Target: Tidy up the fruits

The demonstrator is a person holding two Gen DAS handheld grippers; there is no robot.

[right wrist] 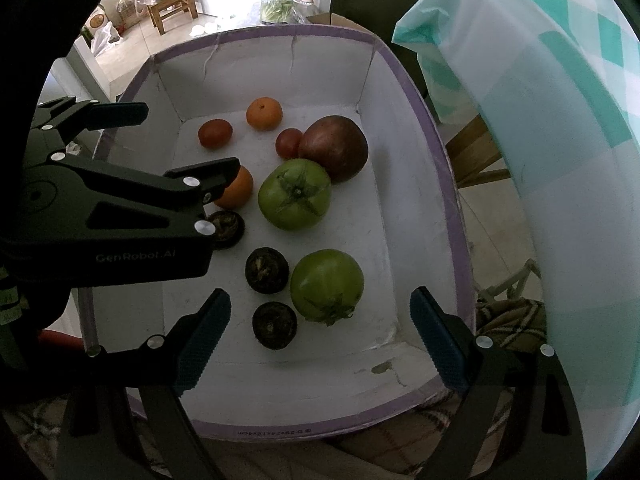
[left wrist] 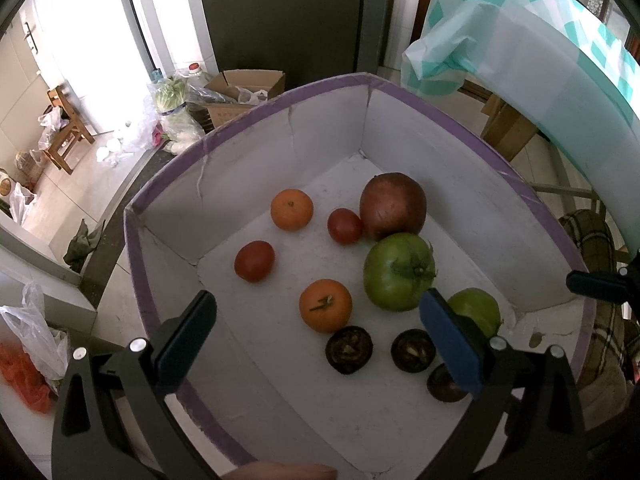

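Observation:
A white box with a purple rim (left wrist: 256, 112) (right wrist: 432, 128) holds loose fruit. In it lie two oranges (left wrist: 325, 305) (right wrist: 264, 113), two red tomatoes (left wrist: 254, 261) (right wrist: 215, 133), a dark red pomegranate (left wrist: 393, 205) (right wrist: 334, 147), two green tomatoes (left wrist: 399, 271) (right wrist: 295, 193) and three dark round fruits (left wrist: 349, 349) (right wrist: 267, 265). My left gripper (left wrist: 316, 340) is open and empty above the near orange; it also shows in the right wrist view (right wrist: 186, 140). My right gripper (right wrist: 320, 340) is open and empty above the near green tomato (right wrist: 327, 284).
A teal-checked tablecloth (left wrist: 560, 48) (right wrist: 560, 120) hangs over a table at the right. A cardboard box (left wrist: 244, 92), bags and a wooden stool (left wrist: 66, 128) stand on the tiled floor behind the box. A plaid cloth (left wrist: 592, 240) lies at the right.

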